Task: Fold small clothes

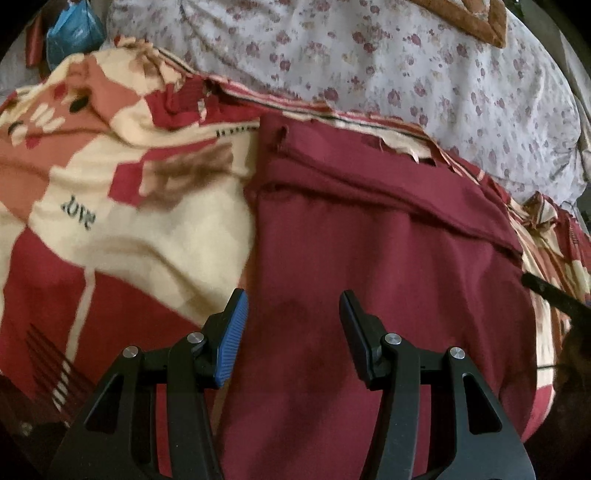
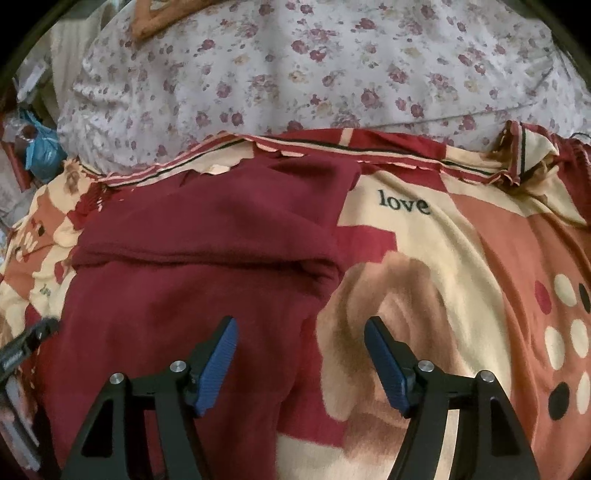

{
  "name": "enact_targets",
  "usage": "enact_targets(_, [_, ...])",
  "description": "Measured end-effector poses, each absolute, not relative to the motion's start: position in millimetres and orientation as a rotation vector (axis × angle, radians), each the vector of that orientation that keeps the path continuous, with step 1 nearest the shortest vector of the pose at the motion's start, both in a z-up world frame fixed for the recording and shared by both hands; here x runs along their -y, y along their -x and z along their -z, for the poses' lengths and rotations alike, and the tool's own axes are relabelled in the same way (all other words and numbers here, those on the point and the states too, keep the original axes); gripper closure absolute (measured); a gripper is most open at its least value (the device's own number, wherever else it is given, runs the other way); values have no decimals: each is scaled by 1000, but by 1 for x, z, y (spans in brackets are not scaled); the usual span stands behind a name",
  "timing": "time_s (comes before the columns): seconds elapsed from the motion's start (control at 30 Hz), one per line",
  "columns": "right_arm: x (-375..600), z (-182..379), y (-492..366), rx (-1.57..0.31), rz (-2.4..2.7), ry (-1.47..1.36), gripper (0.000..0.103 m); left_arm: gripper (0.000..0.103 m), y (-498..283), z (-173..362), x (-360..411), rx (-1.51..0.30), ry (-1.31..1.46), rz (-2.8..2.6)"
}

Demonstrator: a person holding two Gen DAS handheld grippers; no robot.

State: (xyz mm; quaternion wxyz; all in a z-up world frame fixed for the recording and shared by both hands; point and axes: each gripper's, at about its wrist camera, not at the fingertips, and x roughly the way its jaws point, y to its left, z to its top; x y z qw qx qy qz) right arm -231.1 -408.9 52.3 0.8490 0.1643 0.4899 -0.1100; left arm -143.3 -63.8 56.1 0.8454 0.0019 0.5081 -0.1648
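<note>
A dark red garment (image 1: 388, 251) lies flat on a patterned red and cream blanket (image 1: 110, 229), its far part folded over in a band. My left gripper (image 1: 293, 299) is open and empty, hovering over the garment's near left part. In the right wrist view the same garment (image 2: 192, 266) lies left of centre on the blanket (image 2: 443, 258). My right gripper (image 2: 300, 325) is open and empty, above the garment's right edge, with one finger over the cloth and the other over the blanket.
A floral white quilt (image 1: 369, 66) (image 2: 295, 74) lies bunched beyond the blanket. A blue bag (image 1: 74, 33) (image 2: 42, 151) sits at the far left. The other gripper's black tip (image 1: 554, 295) shows at the right edge, and again at the left edge of the right wrist view (image 2: 26, 343).
</note>
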Motion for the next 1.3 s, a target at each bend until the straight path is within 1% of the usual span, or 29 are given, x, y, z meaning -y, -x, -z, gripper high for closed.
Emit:
enact_targets(0.2, [411, -50, 240, -1057, 206, -391, 34, 52, 162, -54, 57, -1080, -31, 340])
enact_targets(0.47, [393, -68, 299, -1085, 81, -332, 33, 51, 179, -49, 53, -1098, -64, 333])
enact_targets(0.5, [391, -69, 306, -1086, 71, -323, 33, 50, 180, -49, 53, -1104, -62, 331])
enact_targets(0.53, [389, -71, 314, -1087, 60, -317, 31, 43, 181, -48, 51, -1111, -58, 329])
enact_targets(0.6, [385, -71, 325, -1091, 48, -317, 29, 36, 185, -49, 48, -1117, -41, 330])
enact_targets(0.8, [376, -60, 355, -1140, 11, -337, 29, 36, 200, -53, 37, -1152, -52, 373])
enact_targets(0.97, [367, -46, 379, -1187, -44, -390, 28, 36, 213, -54, 8, -1205, -33, 387])
enact_targets(1.17, [354, -40, 393, -1173, -107, -401, 25, 36, 229, -41, -15, -1296, 17, 403])
enact_targets(1.3, [344, -42, 395, -1157, -176, -450, 25, 36, 244, -40, -15, -1303, 5, 422])
